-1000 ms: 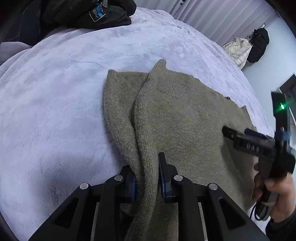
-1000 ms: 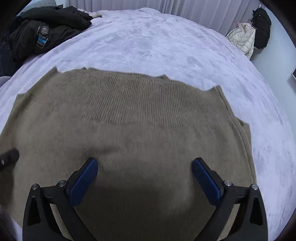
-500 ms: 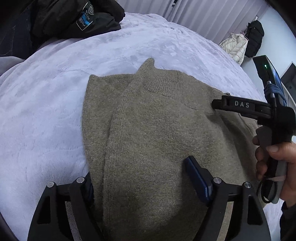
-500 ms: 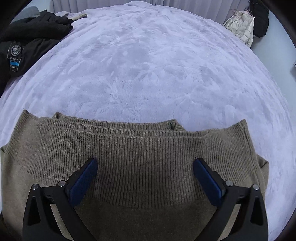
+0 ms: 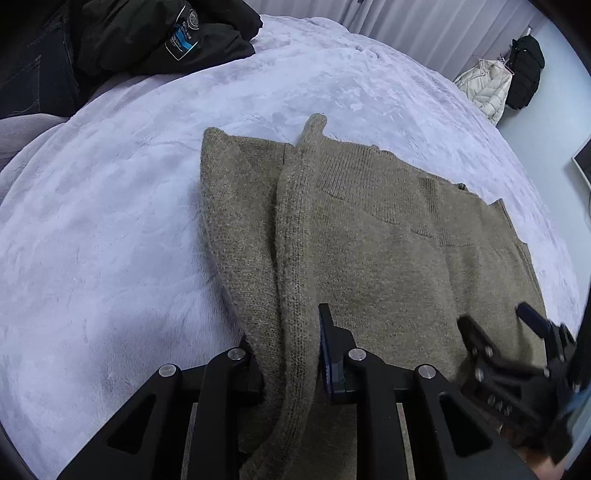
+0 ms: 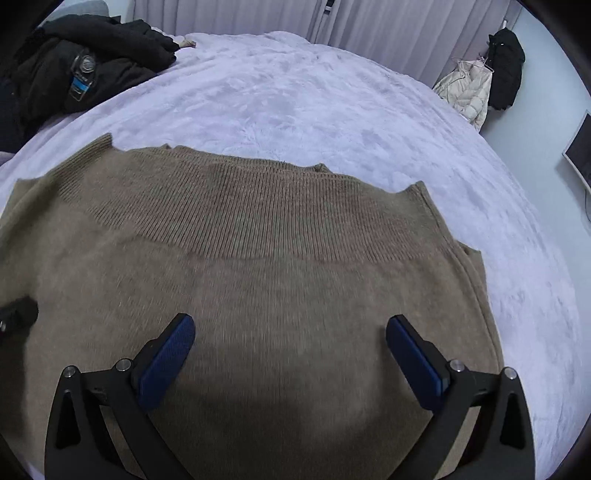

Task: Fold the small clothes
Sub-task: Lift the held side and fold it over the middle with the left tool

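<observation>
Two grippers are seen: the left gripper (image 5: 291, 354) is clamped on the sweater's (image 5: 388, 258) folded edge; the right gripper (image 6: 291, 354), spread wide, is held over the sweater (image 6: 258, 277), whose ribbed hem is shown fully only in the right view.

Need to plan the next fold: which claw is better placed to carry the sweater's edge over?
Left, probably. The left claw is shut on a ridge of the sweater at its side edge. The right claw hangs open over the middle, gripping nothing.

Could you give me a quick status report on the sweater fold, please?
Left gripper shut on sweater edge fold. Right gripper open, over the sweater. Black jacket far off on bed, not in the way.
</observation>
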{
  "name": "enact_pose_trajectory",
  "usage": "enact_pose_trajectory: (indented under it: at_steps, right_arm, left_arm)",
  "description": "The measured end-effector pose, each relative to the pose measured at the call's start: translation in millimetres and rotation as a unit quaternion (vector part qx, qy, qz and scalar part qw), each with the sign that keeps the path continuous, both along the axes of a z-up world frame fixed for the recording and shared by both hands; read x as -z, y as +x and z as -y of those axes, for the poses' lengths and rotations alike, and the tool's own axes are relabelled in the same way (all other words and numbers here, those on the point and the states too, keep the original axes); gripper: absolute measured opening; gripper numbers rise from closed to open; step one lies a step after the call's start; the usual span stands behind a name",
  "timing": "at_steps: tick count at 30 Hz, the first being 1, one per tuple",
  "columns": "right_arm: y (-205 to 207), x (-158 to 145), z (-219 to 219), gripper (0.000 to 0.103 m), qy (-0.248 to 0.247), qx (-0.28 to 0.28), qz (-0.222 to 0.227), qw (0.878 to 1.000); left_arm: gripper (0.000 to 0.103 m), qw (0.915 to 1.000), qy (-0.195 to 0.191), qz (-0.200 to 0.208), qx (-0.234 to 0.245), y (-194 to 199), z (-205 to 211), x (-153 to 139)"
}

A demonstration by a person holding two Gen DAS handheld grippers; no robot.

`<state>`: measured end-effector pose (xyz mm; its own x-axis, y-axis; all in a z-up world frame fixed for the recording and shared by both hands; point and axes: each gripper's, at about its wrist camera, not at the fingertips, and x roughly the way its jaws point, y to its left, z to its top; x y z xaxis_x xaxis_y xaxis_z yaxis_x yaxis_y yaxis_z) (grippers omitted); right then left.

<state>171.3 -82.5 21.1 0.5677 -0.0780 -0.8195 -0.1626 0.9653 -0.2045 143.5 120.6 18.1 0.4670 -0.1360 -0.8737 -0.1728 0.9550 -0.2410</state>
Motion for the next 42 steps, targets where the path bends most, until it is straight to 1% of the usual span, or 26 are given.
enact_pose_trajectory:
  at_steps: [3, 6, 7, 9, 10, 13, 15, 18, 21, 24, 27, 30, 32, 34, 35, 37, 39, 40, 41, 42]
  right_arm:
    - [-37, 7, 13, 0.103, 0.014, -0.003, 0.014, 1.0]
    - [-64, 6, 19, 0.103, 0.013, -0.033, 0.018, 0.999]
    - [-69, 3, 22, 0.103, 0.013, -0.05, 0.01, 0.999]
    - [-71, -3, 32, 0.103, 0.019, -0.093, -0.025, 0.995]
    - [-73, -8, 43, 0.103, 0.024, -0.098, -0.024, 0.995]
    - [-83, -25, 88, 0.103, 0.027, -0.072, 0.014, 0.997]
    - [-85, -30, 118, 0.103, 0.029, -0.05, 0.022, 0.998]
    - [-87, -37, 166, 0.103, 0.058, -0.024, 0.025, 0.998]
    - [-89, -41, 202, 0.103, 0.08, -0.004, 0.028, 0.996]
    - [-99, -45, 230, 0.103, 0.1, 0.007, 0.036, 0.994]
    - [-110, -47, 251, 0.103, 0.113, 0.016, 0.05, 0.992]
    - [-118, -45, 270, 0.103, 0.119, 0.027, 0.06, 0.991]
    - [-122, -40, 281, 0.103, 0.125, 0.033, 0.057, 0.99]
    - [-124, -31, 292, 0.103, 0.125, 0.043, 0.048, 0.99]
    - [-124, -26, 297, 0.103, 0.126, 0.046, 0.043, 0.99]
    - [-127, -18, 307, 0.103, 0.136, 0.055, 0.032, 0.989]
    - [-129, -12, 314, 0.103, 0.146, 0.061, 0.028, 0.987]
    - [-129, -11, 316, 0.103, 0.151, 0.063, 0.026, 0.986]
    - [-128, -10, 318, 0.103, 0.155, 0.065, 0.025, 0.985]
    - [-127, -10, 317, 0.103, 0.156, 0.065, 0.025, 0.985]
  left_arm:
    - [0.021, 0.9997, 0.017, -0.016, -0.004, 4, 7, -4]
    - [0.021, 0.9989, 0.033, -0.033, -0.009, 6, 14, -14]
    - [0.02, 0.9986, 0.037, -0.036, -0.011, 6, 18, -20]
    - [0.02, 0.9986, 0.039, -0.034, -0.011, 4, 25, -35]
    - [0.02, 0.9987, 0.041, -0.031, -0.005, 4, 31, -45]
    - [0.02, 0.9981, 0.042, -0.044, 0.002, 7, 56, -67]
    - [0.02, 0.9972, 0.041, -0.062, 0.001, 15, 76, -80]
    - [0.02, 0.9959, 0.041, -0.081, -0.003, 29, 110, -97]
    - [0.02, 0.9949, 0.055, -0.085, -0.001, 39, 152, -114]
    - [0.02, 0.9942, 0.075, -0.076, 0.013, 42, 205, -125]
    - [0.02, 0.9918, 0.096, -0.075, 0.038, 46, 264, -118]
    - [0.02, 0.985, 0.125, -0.096, 0.07, 54, 329, -89]
    - [0.02, 0.9782, 0.157, -0.105, 0.086, 61, 365, -62]
    - [0.02, 0.9701, 0.192, -0.117, 0.092, 64, 385, -36]
    - [0.02, 0.9671, 0.21, -0.11, 0.093, 63, 391, -32]
    - [0.02, 0.9617, 0.237, -0.096, 0.098, 58, 399, -32]
    - [0.022, 0.9576, 0.246, -0.095, 0.115, 55, 403, -35]
    - [0.032, 0.9557, 0.248, -0.097, 0.124, 53, 403, -37]
    - [0.053, 0.9567, 0.239, -0.1, 0.132, 51, 402, -41]
    - [0.066, 0.961, 0.215, -0.101, 0.142, 49, 399, -48]
